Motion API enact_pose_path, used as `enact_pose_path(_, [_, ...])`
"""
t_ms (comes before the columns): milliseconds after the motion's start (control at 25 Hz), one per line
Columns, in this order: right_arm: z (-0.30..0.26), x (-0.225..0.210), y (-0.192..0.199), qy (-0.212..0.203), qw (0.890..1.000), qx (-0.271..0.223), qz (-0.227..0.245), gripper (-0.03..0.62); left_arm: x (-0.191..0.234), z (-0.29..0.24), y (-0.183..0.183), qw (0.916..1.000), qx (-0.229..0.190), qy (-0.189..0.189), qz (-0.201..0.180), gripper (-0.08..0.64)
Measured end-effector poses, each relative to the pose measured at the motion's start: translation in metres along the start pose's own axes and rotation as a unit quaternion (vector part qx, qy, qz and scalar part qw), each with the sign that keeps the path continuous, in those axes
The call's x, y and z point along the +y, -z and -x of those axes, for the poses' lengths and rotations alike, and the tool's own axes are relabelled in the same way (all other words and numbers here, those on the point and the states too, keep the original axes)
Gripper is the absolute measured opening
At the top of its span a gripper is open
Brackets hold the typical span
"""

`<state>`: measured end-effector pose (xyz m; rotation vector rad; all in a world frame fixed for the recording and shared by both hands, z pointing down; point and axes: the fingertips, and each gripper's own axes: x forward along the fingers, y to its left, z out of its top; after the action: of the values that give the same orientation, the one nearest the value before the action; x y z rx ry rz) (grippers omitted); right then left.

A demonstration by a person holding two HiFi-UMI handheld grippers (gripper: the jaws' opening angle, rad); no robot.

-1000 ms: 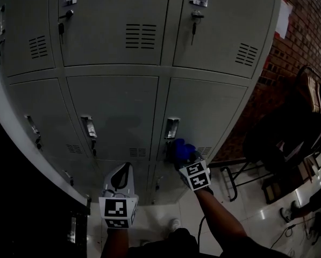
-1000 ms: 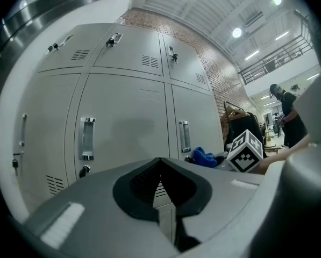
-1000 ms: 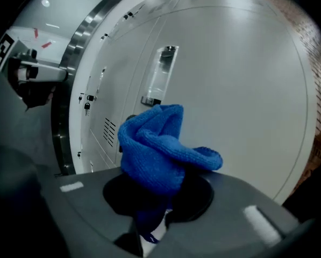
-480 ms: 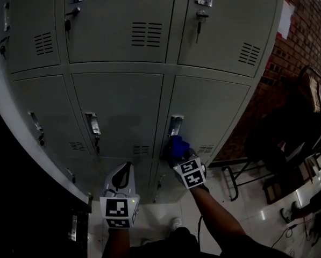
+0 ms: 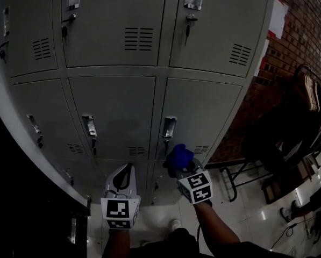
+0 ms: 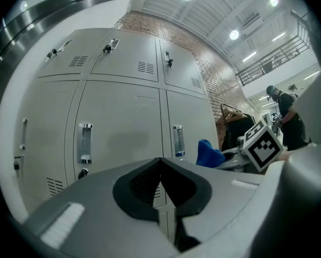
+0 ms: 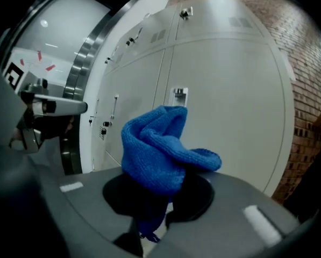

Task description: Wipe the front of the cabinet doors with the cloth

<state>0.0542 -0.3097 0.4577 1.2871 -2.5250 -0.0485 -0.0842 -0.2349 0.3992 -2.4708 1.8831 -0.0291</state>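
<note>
A grey metal cabinet (image 5: 117,106) of locker doors fills most of the head view. Each door has a recessed handle, a lock and a patch of vents (image 5: 138,38), and keys (image 5: 188,21) hang from the locks in the upper row. A brick wall (image 5: 297,42) with a white sheet (image 5: 277,18) on it runs to the right of the cabinet. Below it stands dark furniture (image 5: 294,138) on thin legs, well apart from the doors. The glossy floor (image 5: 246,211) between the cabinet's foot and that furniture is open, and a shoe (image 5: 173,226) shows near the cabinet's base. In the left gripper view a person (image 6: 286,120) stands far off. The left tongs (image 5: 126,168) hang low before the bottom row of doors, jaws closed together with nothing between them. The right tongs (image 5: 183,164) are clamped on the cloth (image 5: 178,155). They hold it in front of the right-hand door (image 5: 208,117) of the middle row, just below and to the right of its handle (image 5: 170,127). Whether the cloth touches the door cannot be told. The door's flat face runs unbroken from the handle across to the cabinet's right corner. The cloth is bright blue and nubbly, bunched into a loose lump that rises above the jaws. One fold flops to the right and a tail hangs down between the jaws.
</note>
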Motion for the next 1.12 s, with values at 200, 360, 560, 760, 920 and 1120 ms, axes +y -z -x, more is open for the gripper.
enact_pose_path(200, [0.044, -0.007, -0.03, 0.041, 0.998, -0.051, 0.017, 0.081, -0.016, -0.001, -0.009, 0.9998, -0.012, 0.015, -0.002, 0.017])
enact_pose_path(360, [0.073, -0.015, -0.043, 0.075, 0.993, -0.09, -0.006, 0.081, -0.03, 0.004, -0.02, 0.9993, -0.023, 0.028, -0.008, 0.017])
enact_pose_path(560, [0.089, -0.011, -0.049, 0.099, 0.988, -0.116, -0.021, 0.081, -0.04, 0.004, -0.016, 0.9992, -0.018, 0.034, -0.014, 0.017])
enact_pose_path(760, [0.092, -0.003, -0.045, 0.095, 0.99, -0.108, -0.012, 0.081, -0.043, 0.004, -0.021, 0.9991, -0.024, 0.032, -0.01, 0.017])
enact_pose_path(920, [0.097, -0.002, -0.045, 0.095, 0.99, -0.103, -0.007, 0.081, -0.045, 0.004, -0.023, 0.9991, -0.024, 0.034, -0.004, 0.017])
enact_pose_path(1120, [0.104, -0.002, -0.048, 0.096, 0.989, -0.109, -0.009, 0.081, -0.051, 0.004, -0.028, 0.9986, -0.033, 0.041, -0.004, 0.017])
